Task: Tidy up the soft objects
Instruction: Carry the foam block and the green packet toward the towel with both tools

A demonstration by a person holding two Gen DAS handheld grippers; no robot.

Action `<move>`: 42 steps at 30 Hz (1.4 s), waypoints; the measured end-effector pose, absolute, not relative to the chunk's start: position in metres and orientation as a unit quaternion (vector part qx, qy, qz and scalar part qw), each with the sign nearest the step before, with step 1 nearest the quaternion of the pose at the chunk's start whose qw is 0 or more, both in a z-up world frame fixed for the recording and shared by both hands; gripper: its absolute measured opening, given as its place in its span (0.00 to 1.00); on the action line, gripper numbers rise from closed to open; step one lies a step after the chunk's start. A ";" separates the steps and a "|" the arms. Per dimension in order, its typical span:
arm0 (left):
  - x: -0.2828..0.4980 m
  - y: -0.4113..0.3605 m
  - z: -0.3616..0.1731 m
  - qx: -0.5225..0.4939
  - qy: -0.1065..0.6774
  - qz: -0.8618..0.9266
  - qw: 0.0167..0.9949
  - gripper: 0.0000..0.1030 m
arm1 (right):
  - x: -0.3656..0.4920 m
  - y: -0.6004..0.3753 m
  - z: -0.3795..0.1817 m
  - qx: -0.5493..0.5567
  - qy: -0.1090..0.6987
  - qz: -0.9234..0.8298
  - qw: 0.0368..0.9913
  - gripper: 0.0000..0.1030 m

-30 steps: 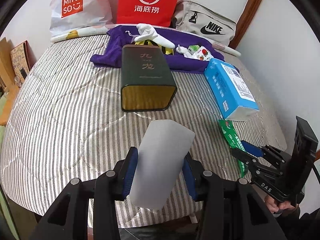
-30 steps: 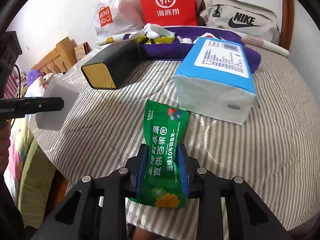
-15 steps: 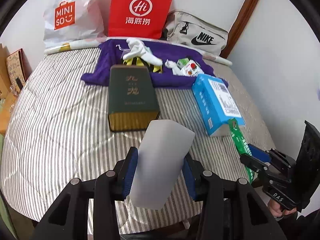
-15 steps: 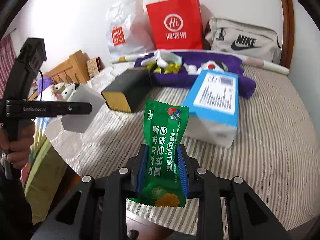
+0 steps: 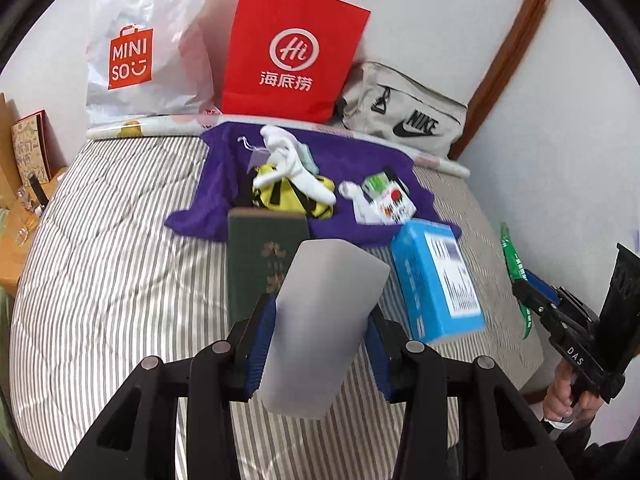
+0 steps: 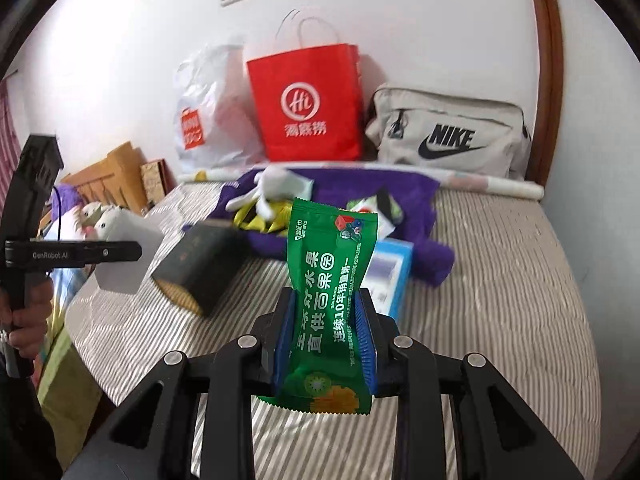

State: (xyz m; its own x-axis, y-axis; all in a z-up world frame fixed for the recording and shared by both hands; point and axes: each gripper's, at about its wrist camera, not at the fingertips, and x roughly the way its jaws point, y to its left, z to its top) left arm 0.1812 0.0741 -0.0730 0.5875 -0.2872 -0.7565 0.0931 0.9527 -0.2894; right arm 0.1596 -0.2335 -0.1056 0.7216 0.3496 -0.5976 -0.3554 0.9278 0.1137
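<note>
My left gripper (image 5: 320, 344) is shut on a plain white packet (image 5: 324, 320) and holds it in the air above the striped bed (image 5: 100, 280). My right gripper (image 6: 326, 336) is shut on a green wet-wipe packet (image 6: 328, 292), also lifted; it shows at the right of the left wrist view (image 5: 516, 268). On the bed lie a blue tissue pack (image 5: 436, 280), a dark green box (image 5: 260, 264) and a purple cloth (image 5: 360, 160) with white socks (image 5: 292, 164), a yellow pouch (image 5: 288, 196) and small packets (image 5: 384, 196).
A red paper bag (image 5: 292, 52), a white Miniso bag (image 5: 136, 56) and a beige Nike bag (image 5: 404, 112) stand against the wall at the back. A rolled mat (image 5: 136, 130) lies along the back edge. Wooden furniture (image 6: 108, 184) stands left of the bed.
Both grippers have risen and pulled back from the bed with their packets. The green packet has come off the blanket. The bed items look farther away.
</note>
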 end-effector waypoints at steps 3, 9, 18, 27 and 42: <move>0.196 0.079 -0.071 -0.120 0.439 -0.106 0.884 0.41 | 0.175 -0.236 -0.098 -0.006 0.314 0.180 0.932 0.29; 0.229 0.084 -0.071 -0.130 0.438 -0.105 0.884 0.41 | 0.208 -0.234 -0.091 -0.002 0.317 0.182 0.931 0.29; 0.281 0.098 -0.079 -0.142 0.453 -0.083 0.876 0.41 | 0.257 -0.223 -0.090 -0.016 0.317 0.182 0.931 0.29; 0.341 0.105 -0.091 -0.145 0.467 -0.066 0.870 0.41 | 0.310 -0.210 -0.104 -0.017 0.333 0.189 0.924 0.29; 0.391 0.105 -0.128 -0.170 0.496 -0.071 0.849 0.41 | 0.374 -0.190 -0.130 -0.039 0.368 0.201 0.907 0.29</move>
State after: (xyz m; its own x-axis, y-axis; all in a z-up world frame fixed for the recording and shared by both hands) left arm 0.3910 0.1050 -0.1277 0.4976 -0.2881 -0.8182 -0.0488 0.9325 -0.3580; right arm 0.3741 -0.1904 -0.1302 0.6489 0.3359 -0.6827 -0.3936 0.9161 0.0767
